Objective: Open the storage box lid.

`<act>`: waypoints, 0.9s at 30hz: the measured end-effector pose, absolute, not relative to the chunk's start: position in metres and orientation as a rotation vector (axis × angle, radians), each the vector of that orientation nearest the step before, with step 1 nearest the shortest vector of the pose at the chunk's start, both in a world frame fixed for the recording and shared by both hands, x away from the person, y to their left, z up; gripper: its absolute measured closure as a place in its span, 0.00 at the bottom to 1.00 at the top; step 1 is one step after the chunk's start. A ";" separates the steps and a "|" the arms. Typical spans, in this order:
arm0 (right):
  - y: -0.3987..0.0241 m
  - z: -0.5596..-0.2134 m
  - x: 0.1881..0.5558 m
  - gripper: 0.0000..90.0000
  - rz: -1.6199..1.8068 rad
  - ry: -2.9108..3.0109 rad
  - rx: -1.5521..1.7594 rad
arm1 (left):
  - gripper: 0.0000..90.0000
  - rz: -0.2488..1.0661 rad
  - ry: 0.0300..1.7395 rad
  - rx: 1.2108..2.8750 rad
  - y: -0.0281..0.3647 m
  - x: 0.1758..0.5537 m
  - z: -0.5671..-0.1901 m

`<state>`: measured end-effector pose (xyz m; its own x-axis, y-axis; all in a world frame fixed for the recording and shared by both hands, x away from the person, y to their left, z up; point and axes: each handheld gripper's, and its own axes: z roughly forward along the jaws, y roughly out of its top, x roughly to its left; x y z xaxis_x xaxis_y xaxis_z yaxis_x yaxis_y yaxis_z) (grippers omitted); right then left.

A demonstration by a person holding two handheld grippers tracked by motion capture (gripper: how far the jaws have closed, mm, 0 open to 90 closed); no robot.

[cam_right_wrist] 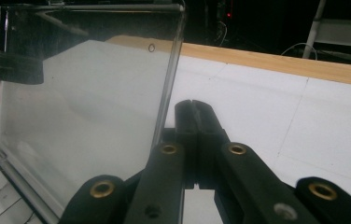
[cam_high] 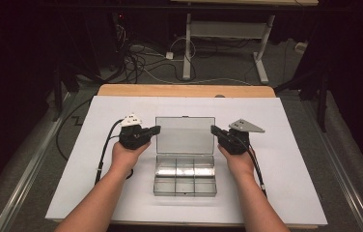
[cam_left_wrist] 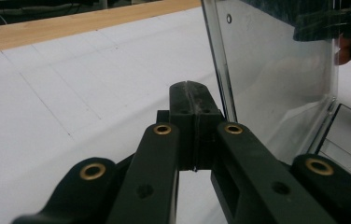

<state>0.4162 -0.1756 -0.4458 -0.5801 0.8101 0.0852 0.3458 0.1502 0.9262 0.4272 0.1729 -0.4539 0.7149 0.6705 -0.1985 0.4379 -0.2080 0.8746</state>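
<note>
A: Where is the clear plastic compartment box (cam_high: 185, 175) sitting?

B: It is lying mid-table on the white paper sheet (cam_high: 295, 169), its transparent hinged lid (cam_high: 185, 135) standing upright. Your left gripper (cam_high: 157, 129) and right gripper (cam_high: 213, 129) are flanking that lid, both jaws pressed together, holding nothing.

A: How should you be moving?

B: You are nudging with closed tips, so be pushing both lid edges evenly, slowly, keeping the base from sliding

Bright centre, dark surround
Overhead light whitens the counter (cam_high: 286, 145); frame edges fall black; near claw parts blur in both gripper views.
</note>
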 end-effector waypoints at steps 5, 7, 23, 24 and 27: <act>-0.174 -0.448 0.423 1.00 1.402 2.005 1.124 | 0.98 0.265 0.885 1.873 0.170 0.434 -0.458; -0.174 -0.450 0.426 1.00 1.392 2.010 1.138 | 0.98 0.264 0.890 1.888 0.169 0.436 -0.459; -0.170 -0.465 0.444 1.00 1.294 2.077 1.214 | 0.98 0.241 0.971 1.959 0.163 0.451 -0.473; -0.170 -0.466 0.445 1.00 1.286 2.083 1.218 | 0.98 0.240 0.976 1.967 0.163 0.452 -0.474; -0.170 -0.469 0.447 1.00 1.265 2.099 1.229 | 0.98 0.239 0.990 1.991 0.162 0.453 -0.476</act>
